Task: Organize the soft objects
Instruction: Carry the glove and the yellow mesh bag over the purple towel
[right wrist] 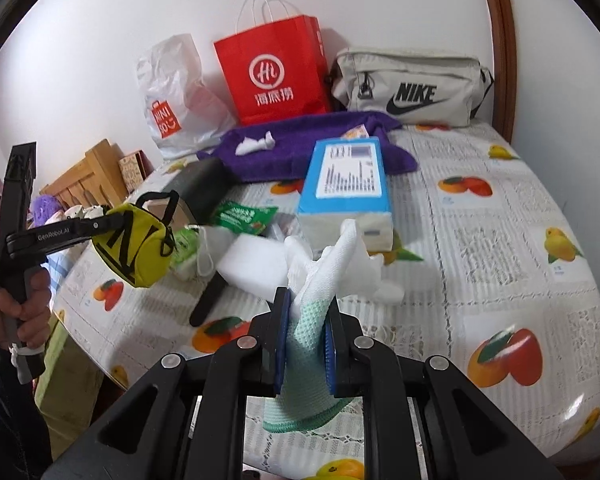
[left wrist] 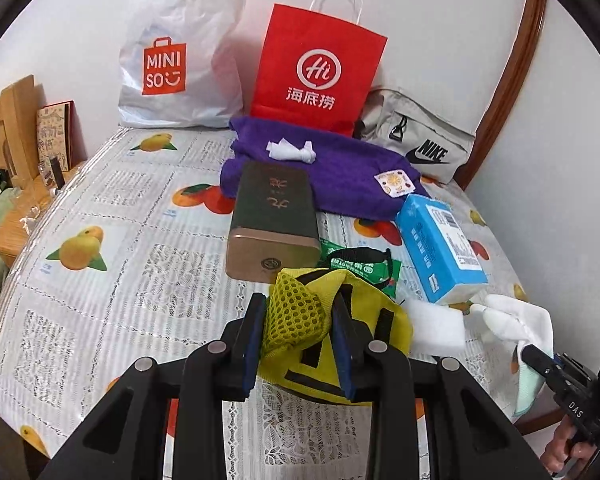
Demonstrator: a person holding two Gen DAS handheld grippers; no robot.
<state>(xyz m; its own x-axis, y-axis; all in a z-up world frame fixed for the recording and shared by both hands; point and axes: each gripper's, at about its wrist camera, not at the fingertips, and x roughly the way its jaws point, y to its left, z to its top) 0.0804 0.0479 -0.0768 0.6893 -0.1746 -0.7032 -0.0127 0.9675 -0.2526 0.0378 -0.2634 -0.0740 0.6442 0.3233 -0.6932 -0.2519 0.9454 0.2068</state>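
Pouch (left wrist: 300, 320) and glove (right wrist: 320, 300) are both off the worktop (left wrist: 100, 200), each in one gripper. We find the left gripper (left wrist: 298, 332) clamped on the yellow pouch's mesh corner, and the right gripper (right wrist: 306, 336) closed on the glove's green cuff, white fingers hanging free. We judge both lifted for sorting. Red paper bag (left wrist: 320, 64), white plastic bag (left wrist: 180, 52) and grey sling bag (left wrist: 420, 136) stand at the back against the wall; we cannot see their contents.
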